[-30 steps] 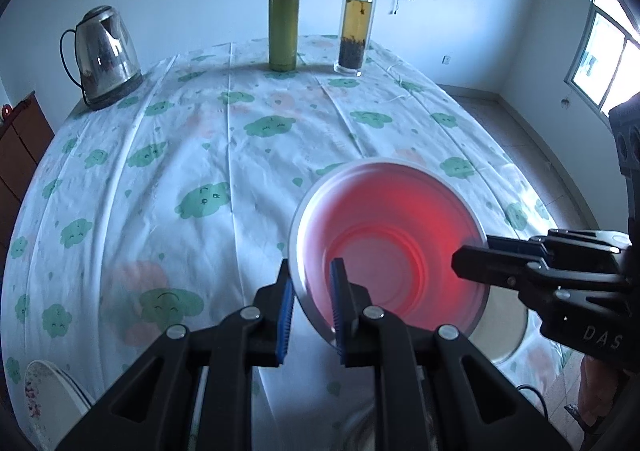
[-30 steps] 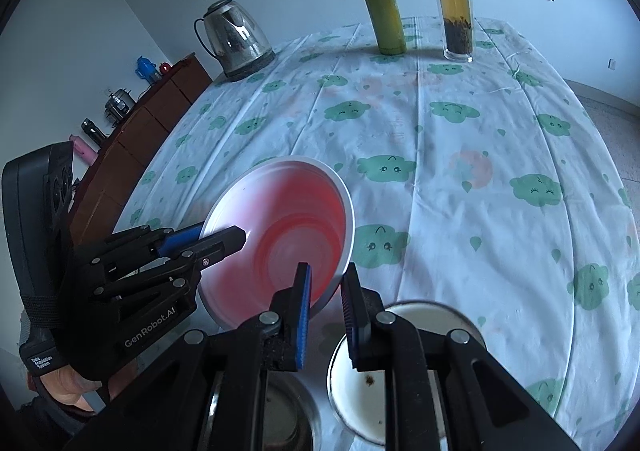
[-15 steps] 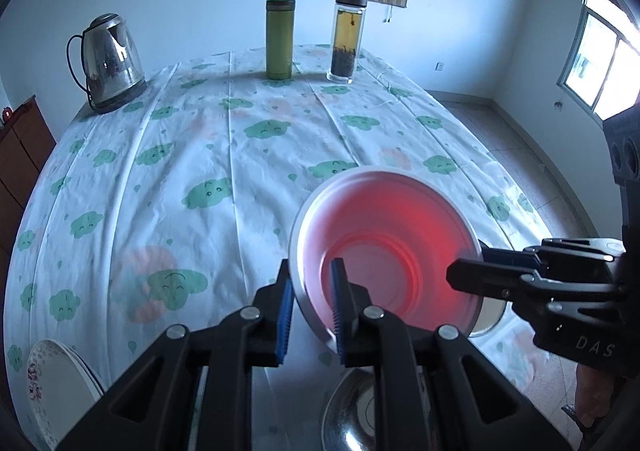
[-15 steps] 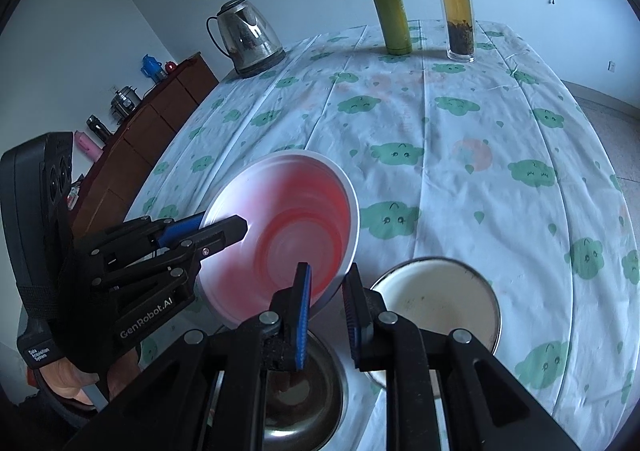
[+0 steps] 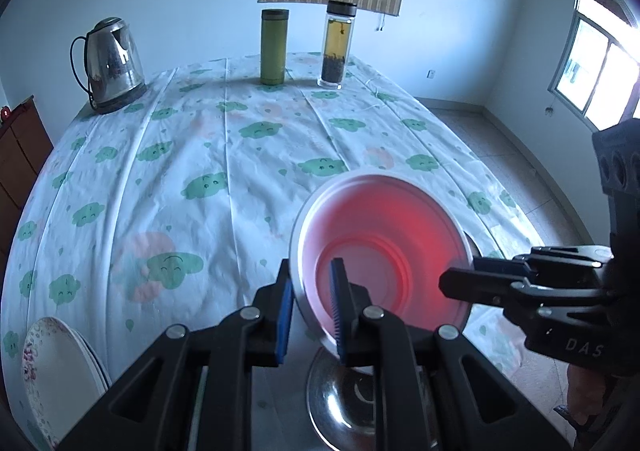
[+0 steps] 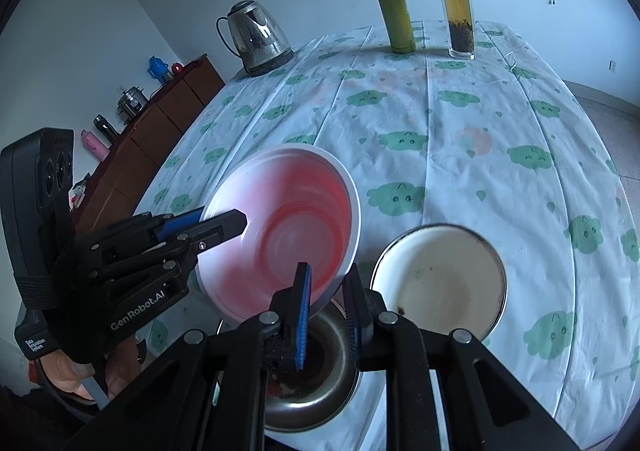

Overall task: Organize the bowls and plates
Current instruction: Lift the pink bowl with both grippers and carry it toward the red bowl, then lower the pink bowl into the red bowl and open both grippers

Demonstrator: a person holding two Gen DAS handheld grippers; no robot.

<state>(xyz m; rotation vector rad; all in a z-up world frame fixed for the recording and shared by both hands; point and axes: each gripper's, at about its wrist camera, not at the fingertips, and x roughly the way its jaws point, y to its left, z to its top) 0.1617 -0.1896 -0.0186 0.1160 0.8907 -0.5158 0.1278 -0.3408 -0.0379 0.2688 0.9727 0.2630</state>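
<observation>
Left claw (image 6: 222, 225) marked "GenRobot.AI", right claw (image 5: 460, 285) marked "DAS", both clamped on red bowl (image 6: 288, 227) rim

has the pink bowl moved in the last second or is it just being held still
Yes. The pink bowl, clamped by both tools, has come back toward the near table edge: the metal bowl and white enamel bowl have emerged beneath it.
</observation>
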